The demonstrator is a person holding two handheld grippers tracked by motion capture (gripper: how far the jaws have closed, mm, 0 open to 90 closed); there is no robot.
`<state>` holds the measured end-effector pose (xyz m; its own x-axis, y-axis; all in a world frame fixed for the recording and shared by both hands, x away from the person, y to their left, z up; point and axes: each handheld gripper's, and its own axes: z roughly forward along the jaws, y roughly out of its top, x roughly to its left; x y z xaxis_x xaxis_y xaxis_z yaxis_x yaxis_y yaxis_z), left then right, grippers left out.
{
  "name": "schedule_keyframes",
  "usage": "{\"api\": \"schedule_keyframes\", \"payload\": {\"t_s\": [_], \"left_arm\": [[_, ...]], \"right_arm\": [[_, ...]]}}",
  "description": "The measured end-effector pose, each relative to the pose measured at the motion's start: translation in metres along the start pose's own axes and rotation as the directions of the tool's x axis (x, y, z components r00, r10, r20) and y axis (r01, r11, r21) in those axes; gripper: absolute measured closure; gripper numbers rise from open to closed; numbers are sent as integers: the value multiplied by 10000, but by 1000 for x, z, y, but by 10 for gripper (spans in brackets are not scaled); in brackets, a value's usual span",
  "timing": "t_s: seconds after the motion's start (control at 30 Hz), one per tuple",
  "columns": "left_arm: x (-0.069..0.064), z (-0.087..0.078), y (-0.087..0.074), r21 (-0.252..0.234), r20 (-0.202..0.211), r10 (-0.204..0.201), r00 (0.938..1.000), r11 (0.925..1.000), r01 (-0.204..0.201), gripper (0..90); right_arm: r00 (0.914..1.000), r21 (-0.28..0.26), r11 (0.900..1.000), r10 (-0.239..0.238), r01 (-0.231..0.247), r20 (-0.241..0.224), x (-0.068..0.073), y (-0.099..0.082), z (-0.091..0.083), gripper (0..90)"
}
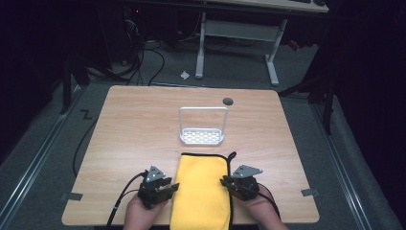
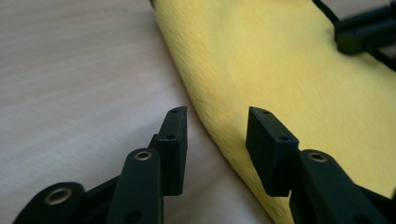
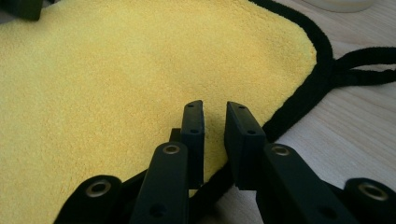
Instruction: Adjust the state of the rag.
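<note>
Both hands come in low from the near edge of the tabletop (image 1: 134, 124), one on each long side of a yellow cloth (image 1: 201, 191) that lies flat between them and runs off the near edge.

The left hand (image 1: 139, 213) holds the left tool (image 1: 168, 188) just off the cloth's left edge, pointing in toward the cloth and close above the wood. In the left gripper view its jaws stand spread with a clear gap: one jaw is over bare wood, the other over the cloth (image 2: 280, 70), and the cloth's edge runs up between them. Neither pad presses on the fabric, so nothing is pinched.

The right hand (image 1: 261, 213) holds the right tool (image 1: 225, 182) at the cloth's right edge, also pointing inward and low. In the right gripper view its jaws stand only a narrow slit apart, over the yellow fabric (image 3: 116, 79) just inside the black trim (image 3: 299, 98) that borders it. Whether the pads nip any fabric I cannot tell; the cloth looks flat beneath them.

Beyond both tools, past the far end of the cloth, a white rack (image 1: 203, 127) with a tall hoop handle stands upright on the tabletop, apart from the cloth. The trim's black loop (image 1: 232, 156) lies just ahead of the right tool.
</note>
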<state>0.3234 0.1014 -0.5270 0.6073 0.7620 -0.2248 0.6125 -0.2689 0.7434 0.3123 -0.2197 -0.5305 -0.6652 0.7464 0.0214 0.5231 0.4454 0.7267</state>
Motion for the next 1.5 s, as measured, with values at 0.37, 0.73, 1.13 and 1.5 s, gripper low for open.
{"api": "schedule_keyframes", "payload": {"t_s": [0.37,0.73,1.13,1.5], "left_arm": [[30,44,47,-174,583,-1228,9907,9921,1240,405],[31,63,50,147,813,-1346,9876,9909,1339,681],[25,64,42,-219,771,-680,9947,9973,699,802],[28,63,41,-227,929,-893,9917,9955,918,783]], "right_arm": [[10000,-106,9999,-70,70,25,0,-1,1,783],[9999,-140,9999,-29,27,-158,-2,-1,1,781],[9912,-523,9939,1011,-969,858,-20,11,-4,622],[9781,193,9844,1715,-1750,1183,-43,36,36,313]]}}
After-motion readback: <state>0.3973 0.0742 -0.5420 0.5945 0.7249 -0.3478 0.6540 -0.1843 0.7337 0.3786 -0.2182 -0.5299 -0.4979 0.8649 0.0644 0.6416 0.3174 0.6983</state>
